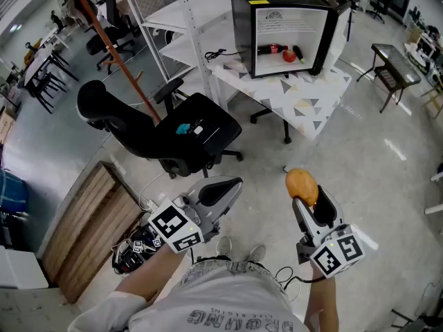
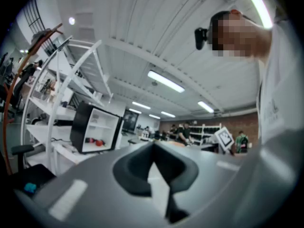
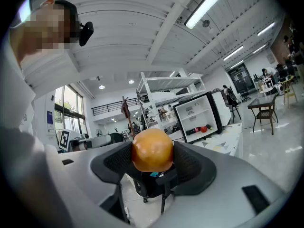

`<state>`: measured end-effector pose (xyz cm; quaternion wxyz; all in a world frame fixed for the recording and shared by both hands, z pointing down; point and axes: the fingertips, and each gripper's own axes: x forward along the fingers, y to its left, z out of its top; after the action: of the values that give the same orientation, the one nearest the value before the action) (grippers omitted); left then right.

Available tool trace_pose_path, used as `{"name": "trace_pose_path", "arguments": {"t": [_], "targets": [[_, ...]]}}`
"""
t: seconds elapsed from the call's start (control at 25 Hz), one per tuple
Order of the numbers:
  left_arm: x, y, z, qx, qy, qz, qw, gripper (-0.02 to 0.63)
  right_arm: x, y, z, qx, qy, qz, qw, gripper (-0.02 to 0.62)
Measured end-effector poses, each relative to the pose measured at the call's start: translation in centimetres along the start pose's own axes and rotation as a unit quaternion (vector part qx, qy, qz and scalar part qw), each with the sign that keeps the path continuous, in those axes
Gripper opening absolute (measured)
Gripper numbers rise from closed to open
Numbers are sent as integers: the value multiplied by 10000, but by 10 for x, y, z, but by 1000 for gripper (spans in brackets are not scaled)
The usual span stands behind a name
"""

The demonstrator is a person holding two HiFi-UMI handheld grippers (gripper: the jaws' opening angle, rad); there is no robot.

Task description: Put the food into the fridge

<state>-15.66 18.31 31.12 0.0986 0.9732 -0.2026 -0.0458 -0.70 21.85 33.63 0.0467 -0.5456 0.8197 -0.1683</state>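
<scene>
Right gripper [image 3: 152,156] pinches a round orange fruit [image 3: 152,148], well apart from the open fridge [image 1: 241,26] already holding red food [image 1: 288,56]; carrying and placing remain, left gripper [image 2: 153,167] pressed together, empty.

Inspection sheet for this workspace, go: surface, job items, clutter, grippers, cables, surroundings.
Surface: white patterned table carrying the mini fridge, door open.
Job's things: round orange fruit, not yet in the fridge; red food already inside it.
Clutter: black office chair with a small teal object on its seat; wooden slatted panel.
Grippers: right gripper clamped on the fruit; left gripper shut, empty.
Cables: black cable left of the fridge; cable tangle on the floor by the panel.
Surroundings: white shelving rack; metal bench at right.
</scene>
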Motion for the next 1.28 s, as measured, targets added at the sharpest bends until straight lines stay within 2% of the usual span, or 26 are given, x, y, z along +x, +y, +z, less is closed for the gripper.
{"name": "trace_pose_path", "arguments": {"t": [0.56,1.28], "targets": [[15,-6,-3,52,13,99,9999,6,-8,-19,6,103,-150,-19,9998,278],[55,-53,-21,127,-56,323,9994,6,-50,-63,12,69,-128,222,9996,278]]}}
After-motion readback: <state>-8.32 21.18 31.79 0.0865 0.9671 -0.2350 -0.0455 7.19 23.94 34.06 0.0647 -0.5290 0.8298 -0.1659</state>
